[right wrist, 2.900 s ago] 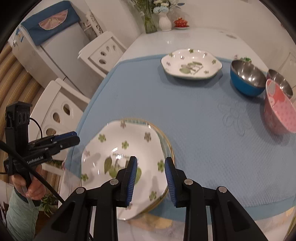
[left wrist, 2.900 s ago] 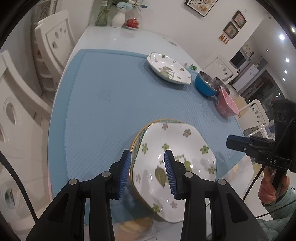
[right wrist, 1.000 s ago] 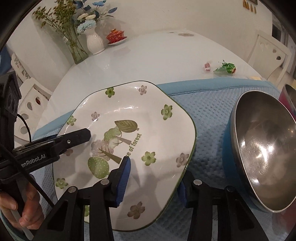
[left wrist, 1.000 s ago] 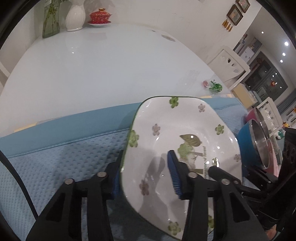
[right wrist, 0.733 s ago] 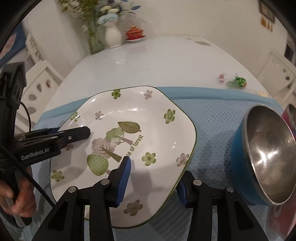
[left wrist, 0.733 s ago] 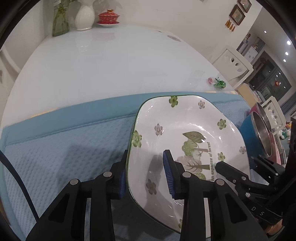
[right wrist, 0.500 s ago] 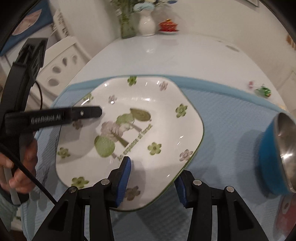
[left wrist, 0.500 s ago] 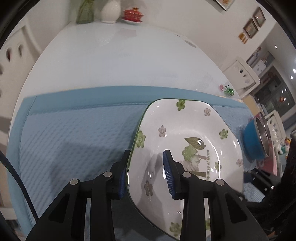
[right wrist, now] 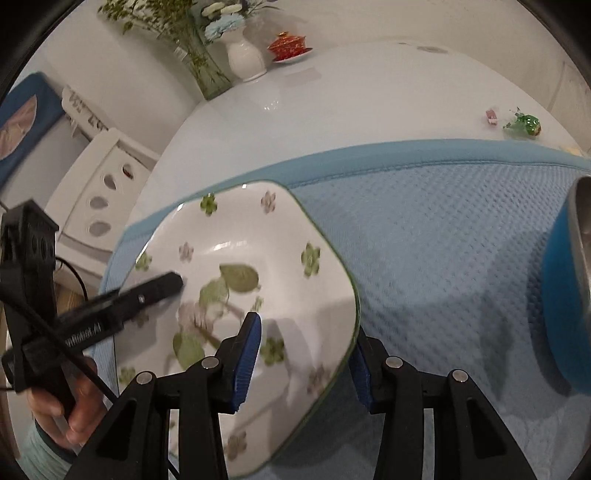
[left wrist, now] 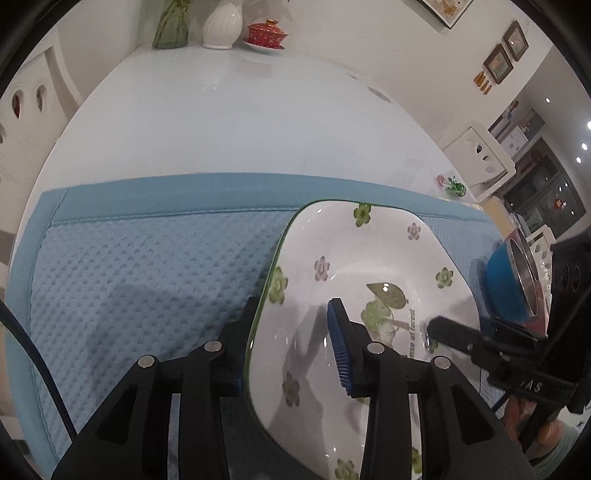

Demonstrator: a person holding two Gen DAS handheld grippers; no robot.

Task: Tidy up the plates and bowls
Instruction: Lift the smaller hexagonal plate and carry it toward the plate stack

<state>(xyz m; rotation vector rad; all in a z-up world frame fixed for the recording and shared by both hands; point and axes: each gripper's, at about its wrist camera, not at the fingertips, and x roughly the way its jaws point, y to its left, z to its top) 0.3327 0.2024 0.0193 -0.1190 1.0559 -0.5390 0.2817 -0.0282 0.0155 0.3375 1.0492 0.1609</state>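
A white plate (left wrist: 369,266) with a thin green rim, printed with green and purple flowers and a small tree design, is held between two hand-held tools above a blue waffle-textured mat (left wrist: 147,266). The mat lies on a glossy white surface (left wrist: 229,122).

The left tool (left wrist: 291,332) straddles the plate's left rim: one blue-padded finger sits inside the dish and the other passes underneath the rim. Its jaws have just been opening a little, with the rim between them; whether the pads press on the plate cannot be told from these views. The right tool (right wrist: 306,354) straddles the opposite rim the same way, one padded finger over the inside of the plate and the other below the edge. Whether it clamps the rim cannot be told either; the plate is motion-blurred in the right wrist view.

In the right wrist view a hand (right wrist: 74,406) in a pale teal sleeve grips the left tool's black handle at the lower left.

To the right of the plate, on the mat, stands a blue bowl (left wrist: 506,291) with a shiny metal inside, and a pink bowl (left wrist: 543,314) shows just behind it, mostly hidden.

At the far end of the surface stand a white vase (right wrist: 245,55) of flowers, a glass vase (left wrist: 171,22) with green stems, and a red lidded cup (left wrist: 266,33) on a saucer. A small green glass trinket (right wrist: 524,123) sits on the surface just beyond the mat's far edge. A white chair (right wrist: 107,192) with cut-out holes stands beside the surface.
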